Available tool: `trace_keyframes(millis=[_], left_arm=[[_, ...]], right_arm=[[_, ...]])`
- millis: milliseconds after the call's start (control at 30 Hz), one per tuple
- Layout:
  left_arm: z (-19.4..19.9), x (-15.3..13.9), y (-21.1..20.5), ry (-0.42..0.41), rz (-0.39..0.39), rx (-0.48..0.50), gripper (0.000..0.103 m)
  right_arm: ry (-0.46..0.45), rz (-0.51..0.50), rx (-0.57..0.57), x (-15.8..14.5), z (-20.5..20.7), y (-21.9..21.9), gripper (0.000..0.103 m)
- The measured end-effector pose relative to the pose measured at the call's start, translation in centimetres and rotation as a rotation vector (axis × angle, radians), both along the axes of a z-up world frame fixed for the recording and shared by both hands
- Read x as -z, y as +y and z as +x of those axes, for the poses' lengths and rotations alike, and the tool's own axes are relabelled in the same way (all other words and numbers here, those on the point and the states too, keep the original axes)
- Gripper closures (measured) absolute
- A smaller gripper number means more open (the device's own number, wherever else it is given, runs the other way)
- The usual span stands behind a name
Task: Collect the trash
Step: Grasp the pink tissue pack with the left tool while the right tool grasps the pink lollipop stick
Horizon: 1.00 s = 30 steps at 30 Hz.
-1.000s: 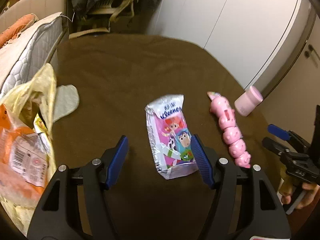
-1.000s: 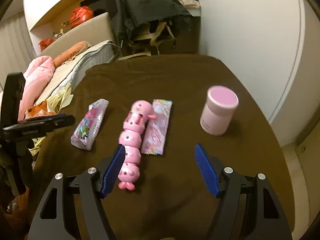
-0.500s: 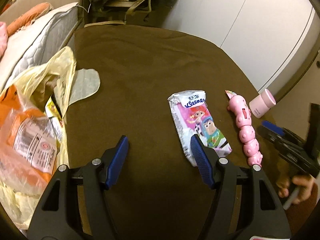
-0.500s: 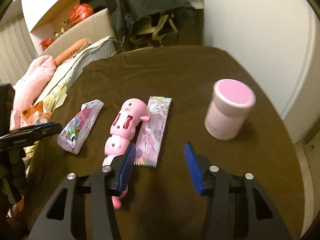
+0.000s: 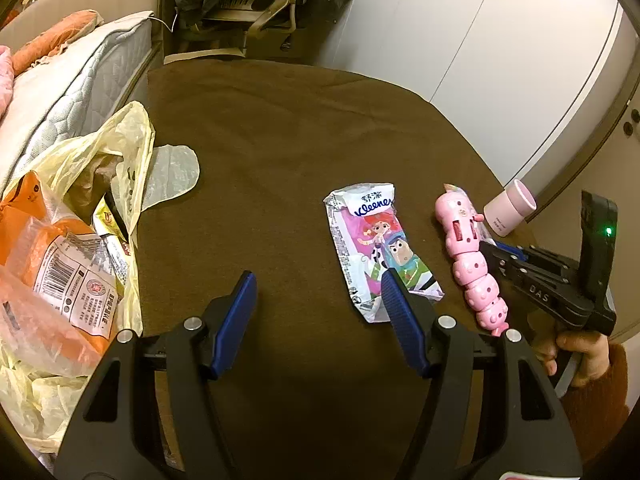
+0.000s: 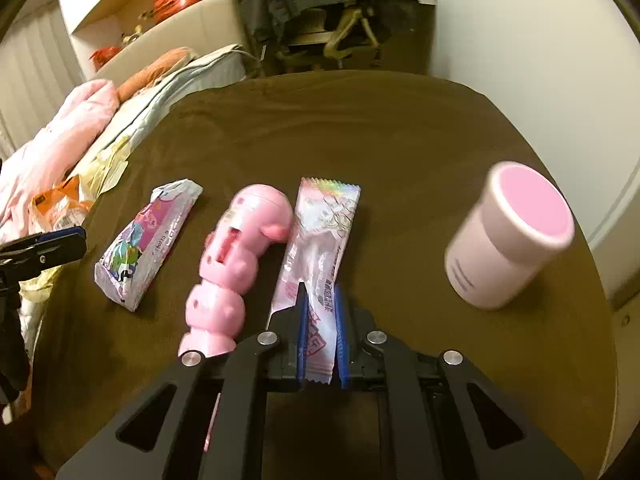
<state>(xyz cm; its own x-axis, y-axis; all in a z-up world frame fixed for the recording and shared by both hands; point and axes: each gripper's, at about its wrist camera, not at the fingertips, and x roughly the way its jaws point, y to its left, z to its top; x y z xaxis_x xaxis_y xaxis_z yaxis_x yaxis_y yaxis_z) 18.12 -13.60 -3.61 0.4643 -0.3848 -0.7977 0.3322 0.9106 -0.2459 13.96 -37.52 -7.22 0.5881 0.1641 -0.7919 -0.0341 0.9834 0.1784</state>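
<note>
Brown-clothed table (image 5: pixel 304 128) with bare room ahead of both grippers, right gripper (image 6: pixel 320 320) angled down, jaws just closed on pink candy wrapper (image 6: pixel 320 240), left gripper (image 5: pixel 320 312) spread wide, empty, tissue packet (image 5: pixel 376 248) by its right finger, yellow trash bag (image 5: pixel 80 200) at left edge.
</note>
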Motion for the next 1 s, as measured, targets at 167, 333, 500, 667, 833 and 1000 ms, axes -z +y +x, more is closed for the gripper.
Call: trace_keyframes(millis=[167,333,500,667,833,1000], left_arm=[[-0.1,-0.3,0.0,-0.001,-0.088,0.016,0.042],[1.2,0.0,-2.4,0.006,-0.068,0.061,0.042],[2.2,1.3,-5.3,0.028,0.014,0.075,0.042],[1.9,1.7,-6.4,0.042,0.067,0.070,0.064],[1.0,1.3,-5.9,0.034,0.040,0.093,0.089],[-0.6,-1.9,-4.3,-0.059,0.005,0.086,0.090]], right_arm=[[-0.032,0.021,0.082,-0.7,-2.7,-1.9,0.093],[-0.057,0.029,0.106,-1.9,-4.7,-2.5,0.093],[-0.073,0.014,0.087,-2.4,-5.7,-2.0,0.093],[-0.086,0.015,0.087,-2.8,-5.9,-1.9,0.093],[-0.115,0.005,0.078,-4.0,-6.1,-1.5,0.093],[-0.165,-0.013,0.045,-6.4,-5.7,0.1,0.093]])
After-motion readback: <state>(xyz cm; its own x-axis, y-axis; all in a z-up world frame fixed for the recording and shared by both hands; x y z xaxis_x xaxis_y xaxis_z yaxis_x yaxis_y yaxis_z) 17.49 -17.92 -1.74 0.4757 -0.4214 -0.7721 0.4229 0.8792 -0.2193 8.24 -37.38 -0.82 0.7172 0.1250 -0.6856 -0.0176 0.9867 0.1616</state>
